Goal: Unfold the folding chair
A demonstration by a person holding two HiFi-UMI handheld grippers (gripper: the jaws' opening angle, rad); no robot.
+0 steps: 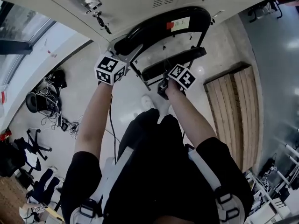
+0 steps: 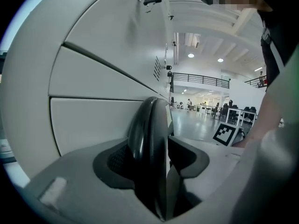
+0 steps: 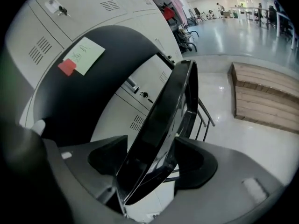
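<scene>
A black folding chair leans folded against the lockers, its curved backrest (image 1: 159, 24) above its seat (image 1: 173, 62). My left gripper (image 1: 125, 55) is at the backrest's left end. In the left gripper view the backrest's edge (image 2: 149, 139) fills the gap and both pads of the left gripper (image 2: 156, 157) press on it. My right gripper (image 1: 164, 82) points down at the seat's near edge. The right gripper (image 3: 149, 167) stands open, and the seat's rim (image 3: 173, 111) slants between its jaws. The backrest (image 3: 79, 97) carries a pale note with a red tab (image 3: 86, 55).
Grey lockers (image 1: 131, 3) stand right behind the chair. A wooden slatted bench (image 1: 233, 106) lies on the floor to the right. Cables and black gear (image 1: 44, 101) sit at the left by the glass wall. My legs are just below the chair.
</scene>
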